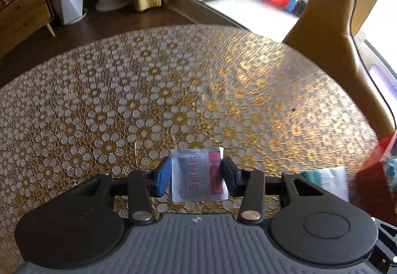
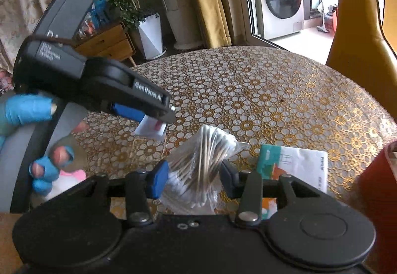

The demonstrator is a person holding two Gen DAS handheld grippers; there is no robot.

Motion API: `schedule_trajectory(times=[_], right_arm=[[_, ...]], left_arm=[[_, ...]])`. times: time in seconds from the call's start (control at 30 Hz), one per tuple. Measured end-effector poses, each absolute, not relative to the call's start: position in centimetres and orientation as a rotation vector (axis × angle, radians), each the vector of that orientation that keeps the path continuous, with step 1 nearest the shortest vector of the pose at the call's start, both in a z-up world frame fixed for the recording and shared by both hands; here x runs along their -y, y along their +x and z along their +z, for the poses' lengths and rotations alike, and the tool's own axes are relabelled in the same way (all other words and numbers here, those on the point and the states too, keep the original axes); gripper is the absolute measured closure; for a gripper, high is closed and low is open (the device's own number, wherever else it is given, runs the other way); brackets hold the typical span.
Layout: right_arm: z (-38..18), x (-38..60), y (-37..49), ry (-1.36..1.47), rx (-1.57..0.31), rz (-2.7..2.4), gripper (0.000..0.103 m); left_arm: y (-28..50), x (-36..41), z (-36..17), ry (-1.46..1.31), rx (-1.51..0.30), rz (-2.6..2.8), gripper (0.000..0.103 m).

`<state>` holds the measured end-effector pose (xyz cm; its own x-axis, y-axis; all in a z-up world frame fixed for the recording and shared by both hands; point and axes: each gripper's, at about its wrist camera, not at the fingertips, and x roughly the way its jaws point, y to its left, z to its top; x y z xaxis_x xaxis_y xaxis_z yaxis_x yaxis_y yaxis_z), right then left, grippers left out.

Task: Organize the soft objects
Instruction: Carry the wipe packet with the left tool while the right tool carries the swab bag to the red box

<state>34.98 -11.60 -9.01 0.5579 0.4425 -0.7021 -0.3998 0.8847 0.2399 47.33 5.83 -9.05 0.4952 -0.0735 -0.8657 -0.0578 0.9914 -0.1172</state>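
Swab packet [image 1: 198, 173], the small foil square with red print, sits pinched between the fingers of my left claw [image 1: 197, 174], held flat and clear above the patterned table [image 1: 173, 90]. My right claw [image 2: 192, 174] is pressed onto a clear bag of cotton buds [image 2: 198, 162], whose sticks run roughly along the claw's own line, away from me, with the bag's loose twisted end poking out to the right. Seen from the right wrist, my left claw [image 2: 158, 122] hangs ahead and to the left, its packet [image 2: 151, 128] well apart from the bag. Just right of both claws lies a white and teal sachet [image 2: 295, 164] flat on the table, and past it the edge of a red container [image 2: 379, 182]. I judge that container to be the drop spot, and my right claw is the nearer to it.
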Motion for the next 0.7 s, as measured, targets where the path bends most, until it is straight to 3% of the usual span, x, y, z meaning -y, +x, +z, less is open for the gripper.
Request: schedule_trajectory(times=[0.7], right_arm=[[0.0, 22.2, 25.7, 0.019, -0.703, 0.483, 0.059]], left_arm=[[38.1, 5.8, 1.5, -0.042, -0.959, -0.221, 0.059]])
